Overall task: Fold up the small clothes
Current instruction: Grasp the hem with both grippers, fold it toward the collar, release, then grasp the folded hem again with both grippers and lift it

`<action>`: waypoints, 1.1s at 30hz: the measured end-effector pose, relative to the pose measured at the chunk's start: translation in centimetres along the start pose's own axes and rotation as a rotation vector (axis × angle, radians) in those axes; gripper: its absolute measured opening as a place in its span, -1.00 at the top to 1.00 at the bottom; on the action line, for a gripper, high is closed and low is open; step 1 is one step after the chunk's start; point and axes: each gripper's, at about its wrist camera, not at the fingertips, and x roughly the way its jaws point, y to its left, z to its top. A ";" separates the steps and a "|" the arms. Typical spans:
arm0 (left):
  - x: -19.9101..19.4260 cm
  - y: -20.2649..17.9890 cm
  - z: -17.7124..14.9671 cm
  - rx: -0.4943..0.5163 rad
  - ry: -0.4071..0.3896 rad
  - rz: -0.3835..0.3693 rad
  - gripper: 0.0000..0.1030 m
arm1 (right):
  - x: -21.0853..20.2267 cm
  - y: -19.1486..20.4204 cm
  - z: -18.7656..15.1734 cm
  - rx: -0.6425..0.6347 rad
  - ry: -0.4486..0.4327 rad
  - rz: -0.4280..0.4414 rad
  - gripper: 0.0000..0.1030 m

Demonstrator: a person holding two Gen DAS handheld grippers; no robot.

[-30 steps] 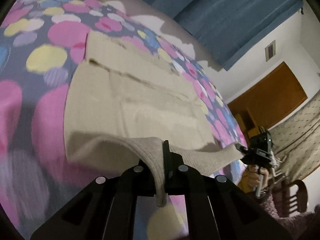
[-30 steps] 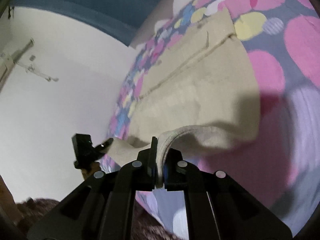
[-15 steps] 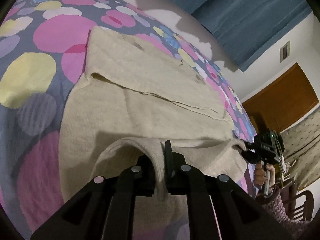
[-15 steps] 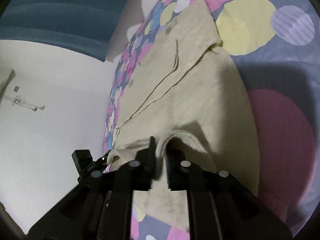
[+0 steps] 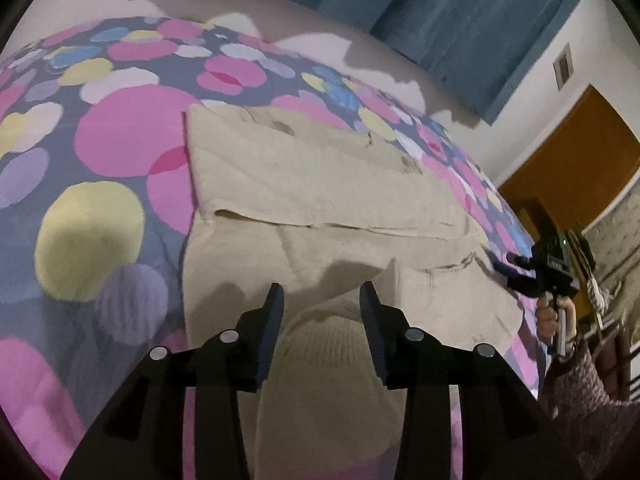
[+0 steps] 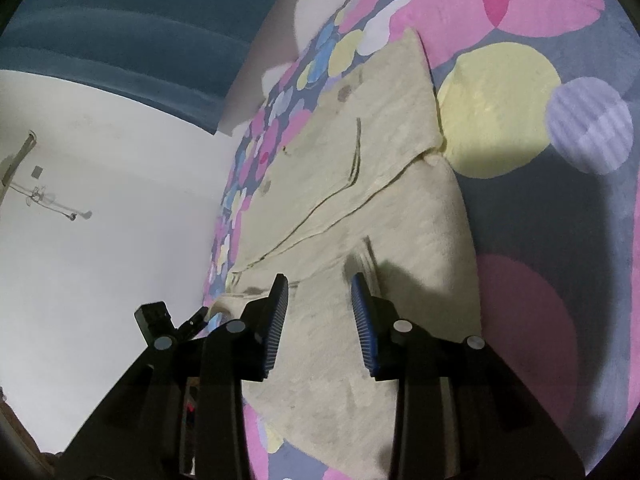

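Garment (image 5: 320,200) folded on spotted bedspread (image 5: 120,132).

Both wrist views are dim and soft, with indoor light that leaves colours muted and slightly grainy. Strong fisheye distortion bows the spotted bedspread (image 5: 112,128) and the blue curtain (image 5: 460,20), and black vignetting cuts the corners. Soft shadows of the gripper fingers fall on the beige garment (image 6: 400,208), and the nearest parts look blurred.
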 end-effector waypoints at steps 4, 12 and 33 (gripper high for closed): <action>0.9 0.5 1.1 0.015 0.021 -0.042 0.22 | 0.2 0.1 0.0 -0.011 0.003 -0.012 0.18; 0.9 1.7 1.8 0.011 0.037 -0.089 0.22 | 0.6 0.3 0.1 -0.039 0.023 -0.062 0.11; 4.8 1.3 0.9 0.085 0.180 -0.127 0.22 | 2.1 0.3 0.7 -0.084 0.076 -0.092 0.07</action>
